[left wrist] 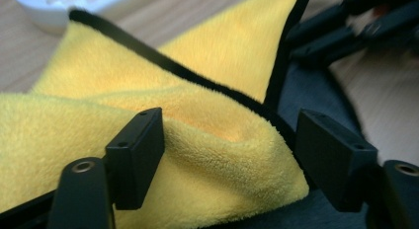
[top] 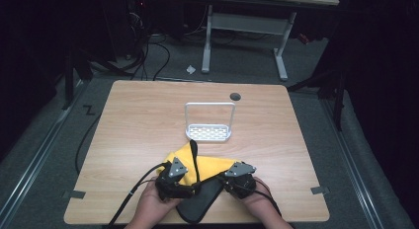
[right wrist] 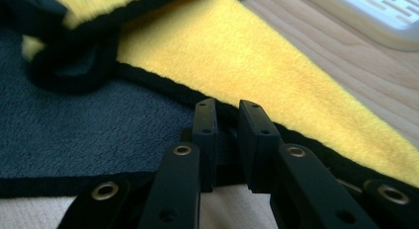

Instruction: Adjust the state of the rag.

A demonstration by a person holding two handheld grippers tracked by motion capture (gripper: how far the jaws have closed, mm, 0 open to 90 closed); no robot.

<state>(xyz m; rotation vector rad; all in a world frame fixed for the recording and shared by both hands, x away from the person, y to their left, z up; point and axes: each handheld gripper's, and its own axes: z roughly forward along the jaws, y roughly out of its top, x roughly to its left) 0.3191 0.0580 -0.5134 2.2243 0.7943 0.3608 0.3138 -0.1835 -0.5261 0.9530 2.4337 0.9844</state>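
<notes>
A yellow cloth (left wrist: 197,140) with black trim and a dark grey underside lies crumpled on the table (top: 138,120). Its folded yellow edge sits between the wide-open left claw (left wrist: 227,155), pads off it. The right claw (right wrist: 228,140), nearly closed, pinches the black hem directly ahead.

The cloth (top: 210,166) is bright yellow on one face and dark grey, nearly black, on the other, and a narrow black border runs along its edges. The counter (top: 143,125) is pale wood with a fine, light grain, and it has a small dark round spot (top: 235,96) near its far edge. The rack (top: 209,122) is white, and its base has rows of small slots. The left hand-held gripper (top: 174,187) and the right hand-held gripper (top: 236,182) are black, each with a grey plate on top and brass-coloured rivets on the jaws. The floor (top: 44,155) is grey.
</notes>
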